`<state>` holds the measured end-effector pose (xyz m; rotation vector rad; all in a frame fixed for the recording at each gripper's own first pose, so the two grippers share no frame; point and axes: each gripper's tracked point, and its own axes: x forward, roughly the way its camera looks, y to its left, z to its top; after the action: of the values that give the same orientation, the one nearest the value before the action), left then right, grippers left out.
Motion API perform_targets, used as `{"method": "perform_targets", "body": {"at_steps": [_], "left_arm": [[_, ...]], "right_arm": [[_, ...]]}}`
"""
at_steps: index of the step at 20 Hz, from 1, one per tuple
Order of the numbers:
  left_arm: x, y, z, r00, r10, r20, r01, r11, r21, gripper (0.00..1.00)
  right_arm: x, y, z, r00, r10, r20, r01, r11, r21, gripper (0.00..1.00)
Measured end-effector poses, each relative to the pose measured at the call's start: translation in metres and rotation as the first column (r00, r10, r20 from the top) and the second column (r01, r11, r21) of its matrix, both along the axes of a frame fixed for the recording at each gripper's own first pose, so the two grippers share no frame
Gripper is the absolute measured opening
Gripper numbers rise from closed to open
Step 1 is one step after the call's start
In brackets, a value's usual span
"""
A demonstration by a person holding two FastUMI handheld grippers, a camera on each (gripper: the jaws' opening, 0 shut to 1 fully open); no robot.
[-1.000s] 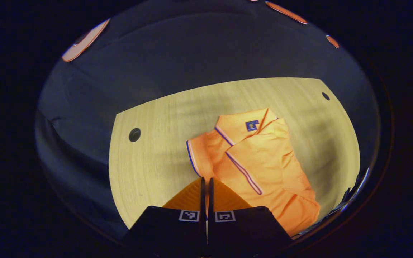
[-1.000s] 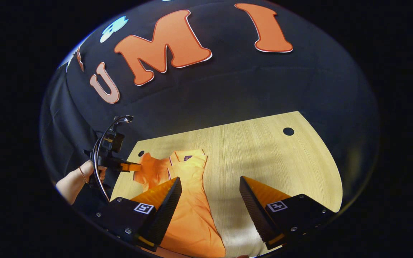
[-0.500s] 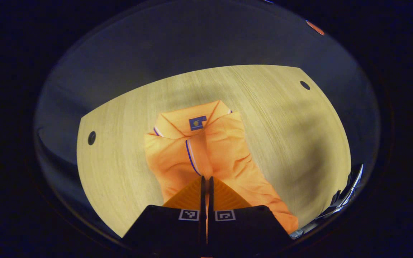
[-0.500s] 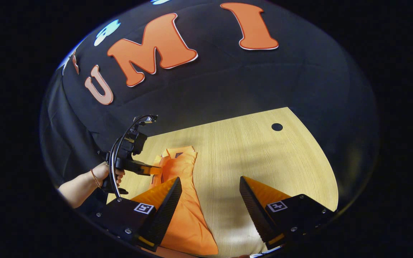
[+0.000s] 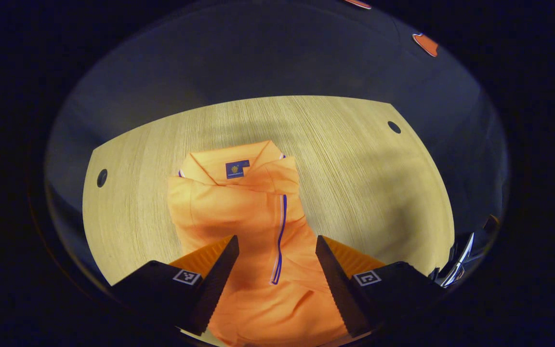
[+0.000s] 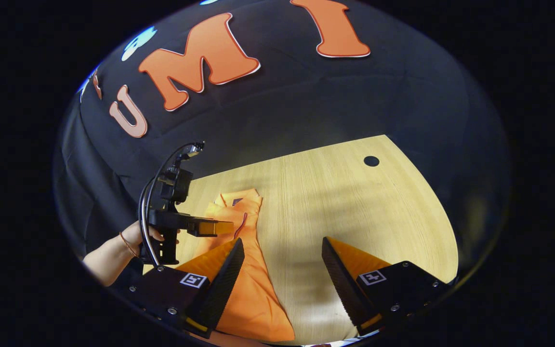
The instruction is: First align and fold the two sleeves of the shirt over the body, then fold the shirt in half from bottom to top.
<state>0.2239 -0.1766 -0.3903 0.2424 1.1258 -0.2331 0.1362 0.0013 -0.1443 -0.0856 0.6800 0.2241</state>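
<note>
2 sleeves of the orange shirt [image 5: 239, 212] now lie folded across its body, judging by the striped sleeve hem [image 5: 280, 236] running down the middle of the garment, below the collar [image 5: 231, 166]. With the collar as landmark: it points toward the far side of the counter [image 5: 354, 159], and the rest of the shirt stretches from it toward the near edge, narrow and a little rumpled.

Left claw [image 5: 275, 270] hangs over the shirt's middle, well below the collar, its 2 fingers spread wide on either side of the striped hem and holding nothing. That spread suggests the sleeve is released and laid where it belongs. In the right gripper view the same claw [image 6: 227, 227] hangs above the cloth, held by a hand [image 6: 135, 236].

Right claw [image 6: 282, 262] is also spread and empty, with 1 finger over the shirt's lower part, far from the collar, and the other over bare counter. That placement suits the remaining step, lifting the bottom hem up to the collar.
</note>
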Motion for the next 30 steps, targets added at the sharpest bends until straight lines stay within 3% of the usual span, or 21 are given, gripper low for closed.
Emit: {"method": "perform_targets", "body": {"at_steps": [6,14,17,21,25,30], "left_arm": [[-0.014,0.040,0.056,0.996,0.031,0.087,-0.030,0.999,-0.016,0.99],[-0.071,0.120,0.111,0.974,0.175,0.143,-0.161,0.981,-0.107,0.99],[-0.102,0.146,0.102,0.971,0.204,0.123,-0.191,0.975,-0.115,0.99],[-0.153,0.170,0.082,0.979,0.181,0.097,-0.175,0.982,-0.071,0.99],[-0.220,0.172,0.037,0.988,0.155,0.017,-0.154,0.986,-0.066,0.99],[-0.294,0.185,-0.009,0.978,0.179,-0.109,-0.182,0.983,-0.018,0.99]], "right_arm": [[-0.005,0.040,-0.008,0.998,0.057,-0.015,-0.057,0.998,-0.010,0.99],[-0.025,0.089,-0.040,0.994,0.101,-0.052,-0.104,0.993,-0.058,0.99],[-0.046,0.096,-0.066,0.988,0.114,-0.106,-0.125,0.986,-0.111,0.99],[-0.081,0.081,-0.110,0.977,0.091,-0.193,-0.130,0.971,-0.199,0.99],[-0.120,0.044,-0.155,0.958,0.005,-0.287,-0.087,0.958,-0.274,0.99],[-0.173,0.005,-0.198,0.910,-0.082,-0.407,-0.064,0.941,-0.333,0.99]]}}
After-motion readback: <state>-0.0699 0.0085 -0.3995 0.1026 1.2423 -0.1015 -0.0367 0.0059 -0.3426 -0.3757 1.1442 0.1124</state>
